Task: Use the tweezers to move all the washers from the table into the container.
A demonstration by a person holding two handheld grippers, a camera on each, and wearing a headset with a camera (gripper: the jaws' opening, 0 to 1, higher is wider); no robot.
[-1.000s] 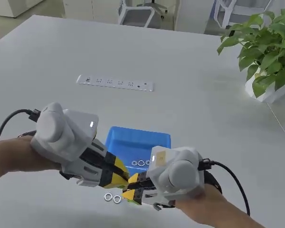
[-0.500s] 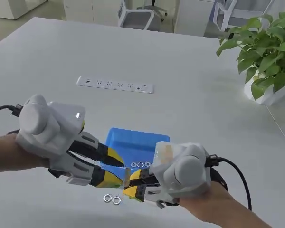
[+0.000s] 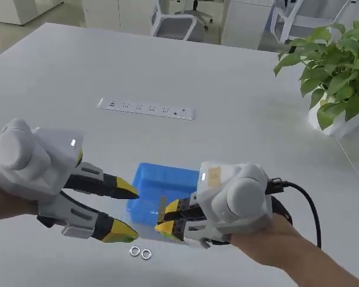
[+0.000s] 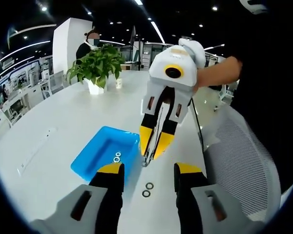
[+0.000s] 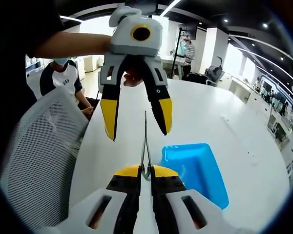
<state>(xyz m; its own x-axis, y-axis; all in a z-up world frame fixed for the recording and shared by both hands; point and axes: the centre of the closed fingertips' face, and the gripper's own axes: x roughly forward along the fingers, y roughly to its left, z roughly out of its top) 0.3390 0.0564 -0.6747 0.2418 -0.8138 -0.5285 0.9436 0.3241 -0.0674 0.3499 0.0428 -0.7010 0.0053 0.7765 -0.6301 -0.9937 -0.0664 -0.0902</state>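
The tweezers (image 5: 145,141) are gleaming as bare metal, and the container (image 3: 158,179) beside their tips is showing smooth blue plastic. The washers (image 3: 135,251) near them are glinting metallic on the table (image 3: 239,131) (smooth, matt).

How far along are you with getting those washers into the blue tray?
Partway. Done: a few washers lie in the blue container. In hand: the right gripper is shut on the tweezers; the left gripper is open, holding nothing. Left: two loose washers on the table beside the container.
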